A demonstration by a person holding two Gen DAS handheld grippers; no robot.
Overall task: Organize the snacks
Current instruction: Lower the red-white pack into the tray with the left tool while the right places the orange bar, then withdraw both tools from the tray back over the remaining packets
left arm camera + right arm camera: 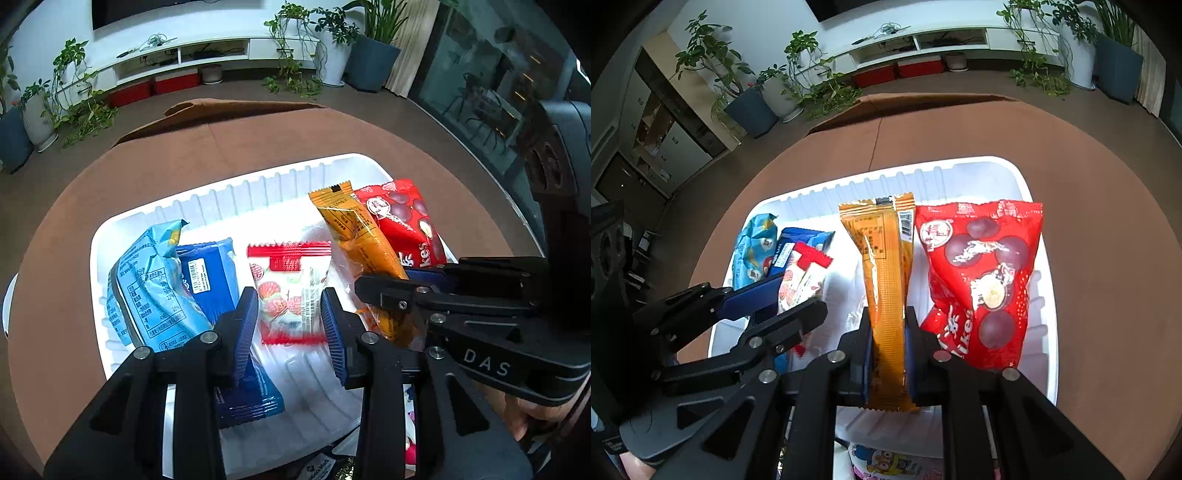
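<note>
A white tray (221, 199) on a round brown table holds snacks. My left gripper (290, 306) straddles a red-and-white strawberry packet (291, 288), its jaws at the packet's two sides, seemingly closed on it. A light blue packet (147, 288) and a dark blue packet (210, 273) lie at the left. My right gripper (888, 332) is shut on an orange stick packet (886, 280), also in the left wrist view (362, 243). A red chocolate-ball bag (982, 280) lies right of it. The left gripper (783, 295) shows at the left of the right wrist view.
The brown table (258, 147) surrounds the tray, with a cardboard box (221, 110) at its far edge. A cartoon-printed packet (886, 461) lies below the tray's near rim. Potted plants and a white TV shelf stand beyond on the floor.
</note>
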